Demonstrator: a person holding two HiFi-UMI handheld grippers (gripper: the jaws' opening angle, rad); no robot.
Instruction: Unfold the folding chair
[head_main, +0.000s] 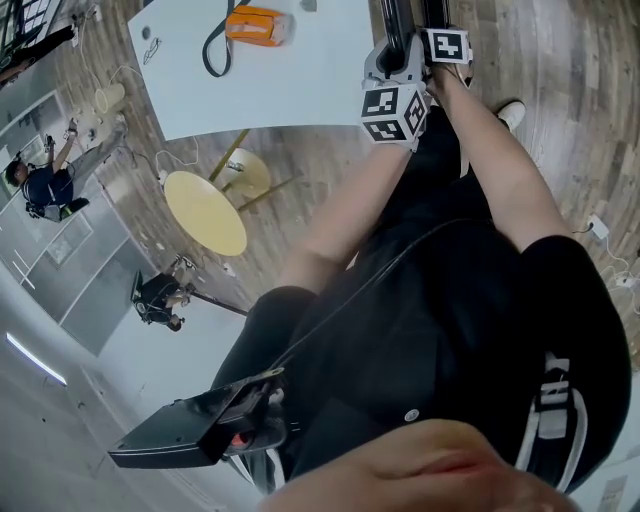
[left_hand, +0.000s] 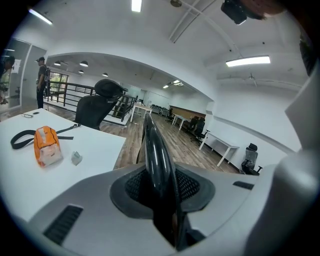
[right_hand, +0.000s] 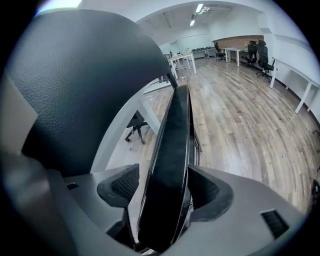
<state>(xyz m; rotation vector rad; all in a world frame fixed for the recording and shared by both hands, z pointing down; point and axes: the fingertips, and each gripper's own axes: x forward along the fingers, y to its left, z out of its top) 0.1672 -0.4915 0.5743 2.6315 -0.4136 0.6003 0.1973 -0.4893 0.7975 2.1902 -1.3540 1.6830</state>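
Your left gripper is clamped on the folding chair, with its black edge pinched between both pads. Your right gripper stands wide around another black edge of the chair, a gap showing at one pad. A white table with an orange pack and a black strap lies just beside the left gripper. A dark padded surface crowds the right gripper.

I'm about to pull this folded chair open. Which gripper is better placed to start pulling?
Probably the left. The left gripper has its jaws closed on the folding chair's black edge, while the right gripper only straddles it with its jaws apart, so it must close first.
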